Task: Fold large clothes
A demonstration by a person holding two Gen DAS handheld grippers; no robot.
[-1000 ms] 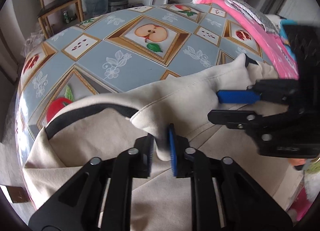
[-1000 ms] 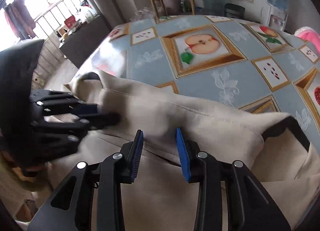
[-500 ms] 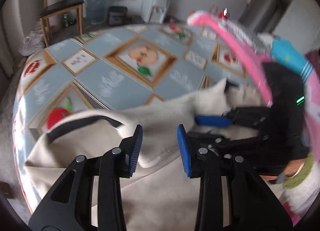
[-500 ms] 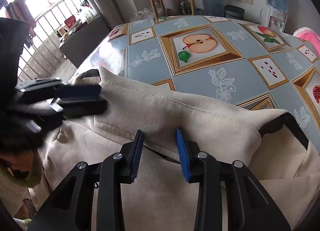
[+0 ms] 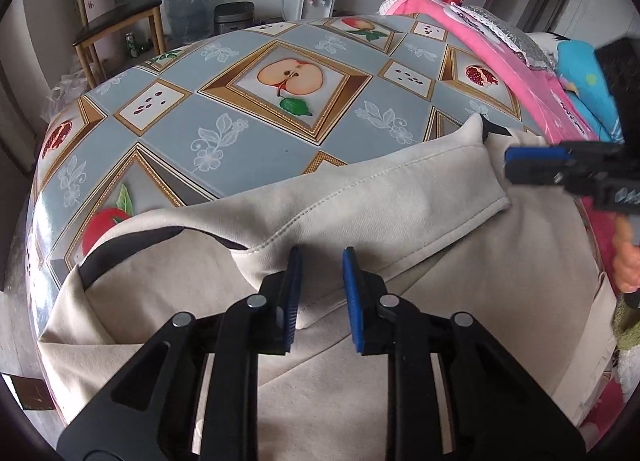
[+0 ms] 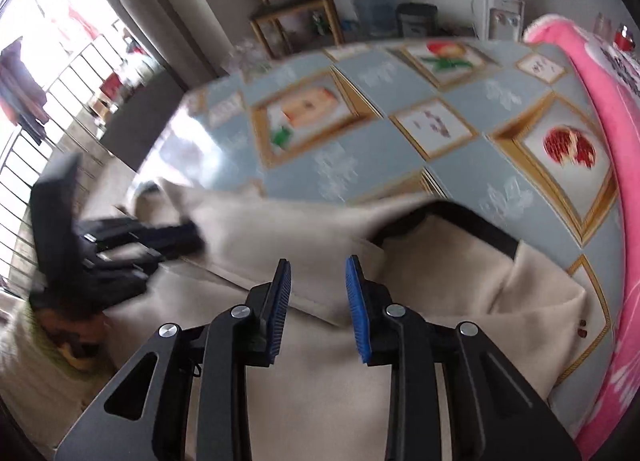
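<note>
On the table (image 5: 248,129), your left gripper (image 5: 319,285) and right gripper (image 6: 318,293), jaws narrowing yet empty, hover over the soft, floppy beige garment (image 5: 360,201); pinch its stitched folded edge.

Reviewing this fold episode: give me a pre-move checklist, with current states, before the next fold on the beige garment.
1. Left gripper free of cloth: ok. Its jaws have just been closing, with a gap showing and no fabric pinched.
2. Right gripper free of cloth: ok. Its jaws have just been closing and hold nothing.
3. Sleeve laid across the beige garment: ok.
4. Garment fully on the table: not ok, the near left part hangs over the edge.
5. Pink blanket clear of the garment: cannot tell.
6. Right wrist view sharp: not ok, blurred.
</note>
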